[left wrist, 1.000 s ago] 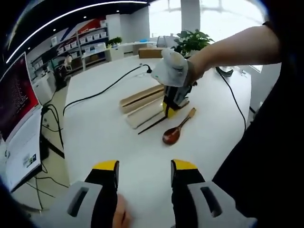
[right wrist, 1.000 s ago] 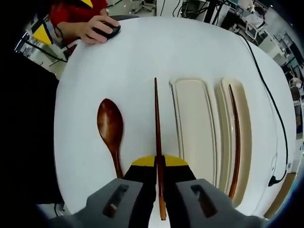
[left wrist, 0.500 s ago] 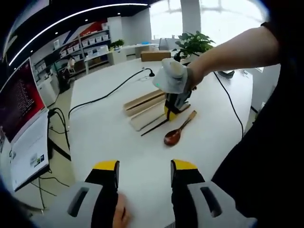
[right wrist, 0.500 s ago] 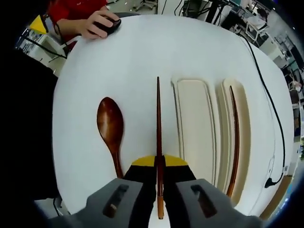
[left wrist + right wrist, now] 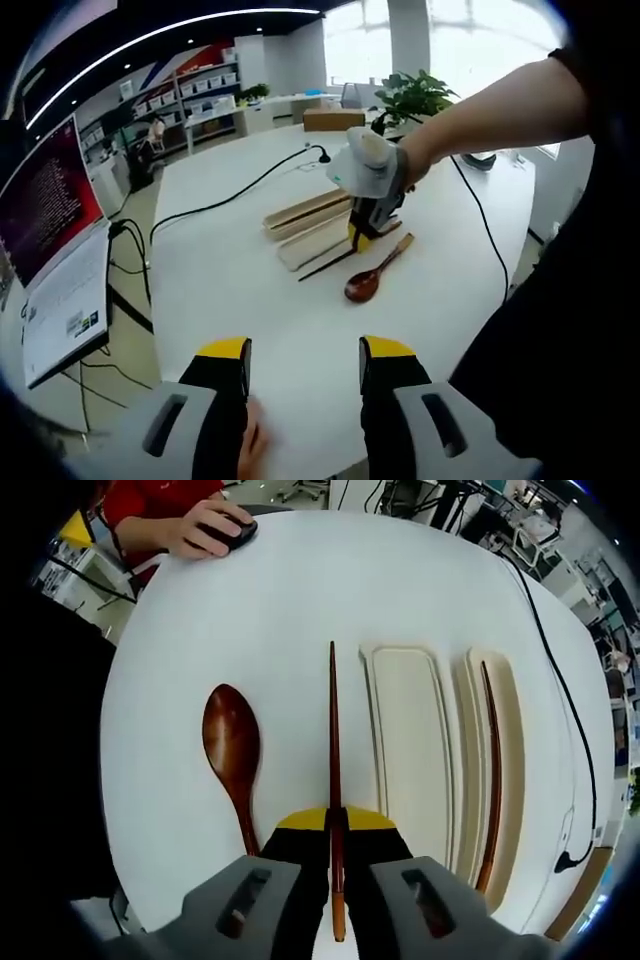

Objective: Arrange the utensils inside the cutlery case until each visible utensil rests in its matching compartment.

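Since a second ago the right claw has kept its closed grip on one dark chopstick, and nothing on the table has shifted; only the cameras have drifted a little. That chopstick runs straight away from the jaws, lying between the spoon and the cutlery case.

Counted in the right gripper view: two chopsticks, one spoon, one case. The wooden spoon lies on the bare table to the left of the held chopstick, bowl at the far end, handle toward the claw. The cream cutlery case sits just to the right, with two long compartments side by side; the left, wider one holds nothing, and the second chopstick lies in the right, narrower one. At the far left of the table a person's hand rests on a dark mouse.

In the left gripper view the left claw stands open near the table's near edge, gripping nothing, well apart from the utensils. A black cable crosses the table beyond the case. A screen at the left shows text too small to read; no brand or label can be made out.
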The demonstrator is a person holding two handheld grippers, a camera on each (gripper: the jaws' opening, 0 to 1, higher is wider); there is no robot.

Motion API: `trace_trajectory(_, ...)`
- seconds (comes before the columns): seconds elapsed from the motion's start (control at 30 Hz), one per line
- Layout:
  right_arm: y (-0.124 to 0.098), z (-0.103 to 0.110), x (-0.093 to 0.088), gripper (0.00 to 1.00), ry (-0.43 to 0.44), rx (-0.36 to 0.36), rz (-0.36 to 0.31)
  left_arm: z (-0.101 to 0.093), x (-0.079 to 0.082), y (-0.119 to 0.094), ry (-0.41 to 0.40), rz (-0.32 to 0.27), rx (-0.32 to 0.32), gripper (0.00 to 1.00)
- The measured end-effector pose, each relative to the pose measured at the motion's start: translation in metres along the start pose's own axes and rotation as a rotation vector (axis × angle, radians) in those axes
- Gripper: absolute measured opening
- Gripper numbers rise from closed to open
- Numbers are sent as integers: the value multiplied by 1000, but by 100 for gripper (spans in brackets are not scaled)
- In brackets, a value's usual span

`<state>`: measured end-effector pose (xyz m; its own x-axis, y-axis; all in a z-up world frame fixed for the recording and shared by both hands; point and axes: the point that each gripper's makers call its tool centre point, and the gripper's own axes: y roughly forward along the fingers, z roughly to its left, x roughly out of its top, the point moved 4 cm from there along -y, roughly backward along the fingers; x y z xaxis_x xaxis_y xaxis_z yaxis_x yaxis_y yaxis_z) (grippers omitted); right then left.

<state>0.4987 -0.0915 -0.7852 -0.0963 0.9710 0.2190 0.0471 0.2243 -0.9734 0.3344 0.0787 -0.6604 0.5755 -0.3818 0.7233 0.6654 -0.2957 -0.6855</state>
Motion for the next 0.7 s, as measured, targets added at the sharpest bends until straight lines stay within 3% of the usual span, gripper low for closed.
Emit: trace_trajectory(0.7,0,1,0,0,-4,-22,-7,-10,-5,-2,-20,3,-5,44)
